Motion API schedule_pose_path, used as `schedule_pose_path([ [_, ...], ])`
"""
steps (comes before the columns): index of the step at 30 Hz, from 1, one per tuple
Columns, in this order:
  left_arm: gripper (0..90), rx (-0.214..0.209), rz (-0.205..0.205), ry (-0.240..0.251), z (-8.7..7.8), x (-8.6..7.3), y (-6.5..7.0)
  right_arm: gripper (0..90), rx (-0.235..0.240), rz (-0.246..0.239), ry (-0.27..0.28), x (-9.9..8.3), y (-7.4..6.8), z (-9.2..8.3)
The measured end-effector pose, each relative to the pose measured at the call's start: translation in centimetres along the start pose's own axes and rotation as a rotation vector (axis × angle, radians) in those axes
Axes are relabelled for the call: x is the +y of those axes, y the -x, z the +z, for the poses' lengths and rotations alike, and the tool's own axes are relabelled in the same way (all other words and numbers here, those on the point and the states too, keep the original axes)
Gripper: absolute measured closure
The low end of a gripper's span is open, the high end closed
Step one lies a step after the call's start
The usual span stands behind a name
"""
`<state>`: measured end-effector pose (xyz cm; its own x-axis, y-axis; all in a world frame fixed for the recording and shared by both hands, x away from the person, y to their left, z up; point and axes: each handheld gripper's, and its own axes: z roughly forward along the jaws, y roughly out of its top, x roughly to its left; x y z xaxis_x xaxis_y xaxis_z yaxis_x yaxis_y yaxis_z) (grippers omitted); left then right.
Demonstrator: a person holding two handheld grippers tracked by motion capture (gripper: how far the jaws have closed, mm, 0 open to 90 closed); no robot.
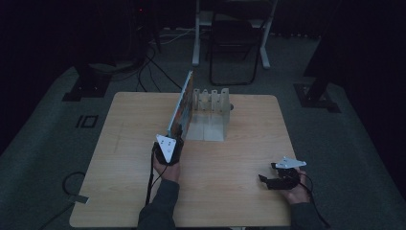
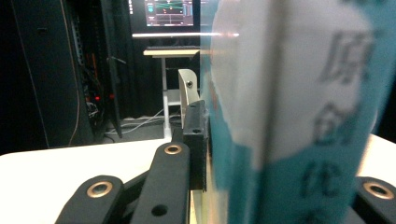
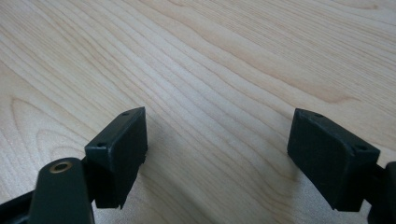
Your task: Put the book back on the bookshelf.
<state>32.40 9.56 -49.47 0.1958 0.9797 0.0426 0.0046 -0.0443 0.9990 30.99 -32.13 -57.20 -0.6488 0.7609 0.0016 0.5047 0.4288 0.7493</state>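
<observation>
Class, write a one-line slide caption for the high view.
Left hand-held gripper holds a book upright beside a white rack on the wooden table; right hand-held gripper rests open.

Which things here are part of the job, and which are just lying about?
In the job:
- book, gripped upright on edge by the left claw
- white rack next to it on the table

Lying about:
- right claw, open and holding nothing, low over the table
- folding chair beyond the table
- cables on the floor

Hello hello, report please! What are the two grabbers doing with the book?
Left gripper shut on book, held upright beside white rack. Right gripper open, resting on table. Nothing in the way.
</observation>
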Motion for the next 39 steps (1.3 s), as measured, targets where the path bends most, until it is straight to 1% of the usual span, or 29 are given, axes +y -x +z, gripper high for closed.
schedule_pose_path([
  [7,76.6,0.010,-0.010,-0.006,0.0,-0.2,-0.6,19.6,0.001,-0.001,0.000,0.0,0.0,0.0],
  [11,76.0,0.024,-0.015,-0.009,-0.1,-0.4,-0.9,19.6,0.001,-0.002,0.000,0.0,0.0,0.0],
  [14,76.1,0.024,0.001,-0.010,-0.1,-0.4,-0.9,19.6,0.002,-0.001,-0.001,0.0,0.0,0.0],
  [18,75.3,0.022,-0.002,-0.014,-0.1,-0.6,-0.9,19.6,0.002,-0.001,0.000,0.0,0.0,0.0],
  [20,73.2,0.020,-0.001,-0.013,-0.1,-0.6,-0.9,19.6,0.002,-0.001,-0.001,0.0,0.0,0.0],
  [23,69.9,0.009,-0.006,-0.014,-0.1,-0.6,-1.0,19.5,0.003,-0.002,-0.001,0.0,0.0,0.0],
  [24,68.7,-0.001,-0.010,-0.015,-0.1,-0.6,-1.1,19.6,0.003,-0.001,-0.001,0.0,0.0,0.0],
  [27,63.9,-0.019,-0.007,-0.022,-0.1,-0.7,-1.1,19.6,0.003,-0.002,-0.001,0.0,0.0,0.0],
  [30,59.4,-0.033,-0.017,-0.025,-0.2,-0.7,-1.2,19.6,0.003,-0.002,-0.001,0.0,0.0,0.0],
  [34,57.5,-0.048,-0.023,-0.024,-0.4,-0.6,-1.2,19.6,0.003,-0.002,-0.001,0.0,0.0,0.0],
  [36,55.0,-0.062,-0.029,-0.023,-0.5,-0.6,-1.3,19.6,0.003,-0.002,-0.001,0.0,0.0,0.0],
  [39,52.2,-0.072,-0.036,-0.025,-0.6,-0.6,-1.3,19.5,0.003,-0.002,-0.001,0.0,0.0,0.0],
])
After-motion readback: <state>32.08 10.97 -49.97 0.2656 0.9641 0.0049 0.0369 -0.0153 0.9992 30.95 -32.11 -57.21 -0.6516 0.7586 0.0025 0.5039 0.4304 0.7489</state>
